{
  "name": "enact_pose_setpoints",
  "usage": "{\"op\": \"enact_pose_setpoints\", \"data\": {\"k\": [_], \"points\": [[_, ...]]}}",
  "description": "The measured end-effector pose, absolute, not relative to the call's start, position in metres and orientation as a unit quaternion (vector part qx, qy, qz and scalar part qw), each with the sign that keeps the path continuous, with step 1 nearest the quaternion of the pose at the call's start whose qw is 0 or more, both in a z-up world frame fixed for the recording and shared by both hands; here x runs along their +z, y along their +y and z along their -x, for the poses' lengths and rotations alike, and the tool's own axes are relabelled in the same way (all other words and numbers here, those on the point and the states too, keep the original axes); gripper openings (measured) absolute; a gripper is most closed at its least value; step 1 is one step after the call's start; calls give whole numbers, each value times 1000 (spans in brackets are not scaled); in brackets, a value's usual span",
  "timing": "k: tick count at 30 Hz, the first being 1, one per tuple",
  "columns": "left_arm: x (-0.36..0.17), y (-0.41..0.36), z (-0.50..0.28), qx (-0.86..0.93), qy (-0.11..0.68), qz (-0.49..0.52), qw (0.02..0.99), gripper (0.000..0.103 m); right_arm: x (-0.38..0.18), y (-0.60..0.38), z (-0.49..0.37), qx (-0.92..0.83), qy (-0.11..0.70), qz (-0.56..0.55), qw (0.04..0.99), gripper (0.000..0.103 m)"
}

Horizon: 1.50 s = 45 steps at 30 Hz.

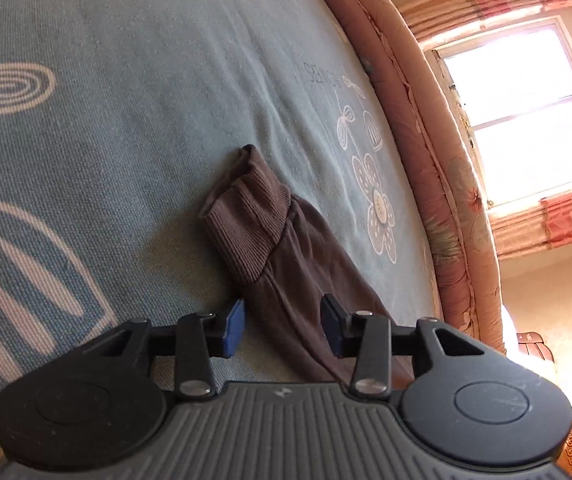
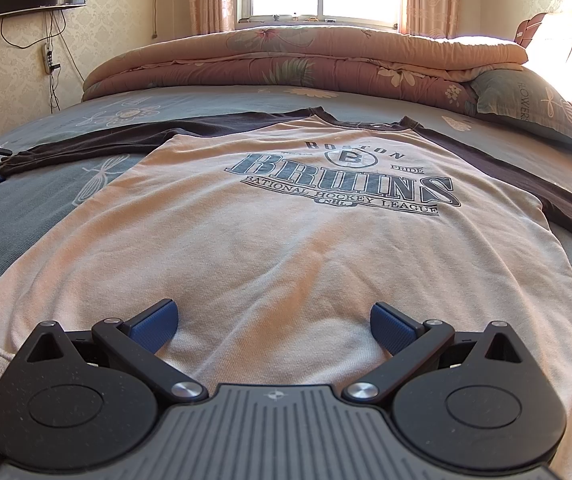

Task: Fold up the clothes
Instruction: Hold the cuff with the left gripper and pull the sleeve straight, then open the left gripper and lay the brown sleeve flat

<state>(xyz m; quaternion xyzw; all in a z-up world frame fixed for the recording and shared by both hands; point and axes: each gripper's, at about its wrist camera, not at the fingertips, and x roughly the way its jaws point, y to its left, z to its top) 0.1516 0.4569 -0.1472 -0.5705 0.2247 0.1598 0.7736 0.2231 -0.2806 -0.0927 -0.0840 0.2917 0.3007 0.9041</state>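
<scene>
Both pairs of jaws stand parted: my left gripper [image 1: 281, 326] straddles the brown sleeve [image 1: 310, 280] just behind its ribbed cuff [image 1: 245, 224] without pinching it, and my right gripper [image 2: 273, 326] hangs spread wide over the hem of the cream Boston Bruins sweatshirt [image 2: 286, 248]. That sweatshirt lies flat, print up, across the grey-blue bedsheet [image 2: 37, 216], sleeves stretched toward either side edge, collar toward the folded floral quilt [image 2: 286, 60] at the far edge.
</scene>
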Motion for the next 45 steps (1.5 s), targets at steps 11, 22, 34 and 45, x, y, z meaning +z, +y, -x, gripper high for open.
{"op": "enact_pose_setpoints", "data": {"k": [11, 22, 34, 45], "points": [[-154, 460, -151, 189, 201, 568, 775, 19, -92, -281, -223, 301, 292, 83, 904, 103], [-128, 462, -142, 232, 229, 498, 804, 12, -92, -280, -223, 302, 291, 84, 904, 103], [-93, 464, -119, 216, 265, 456, 822, 29, -92, -281, -222, 301, 291, 85, 904, 103], [-41, 352, -255, 34, 371, 292, 881, 73, -21, -224, -223, 325, 291, 203, 877, 103]]}}
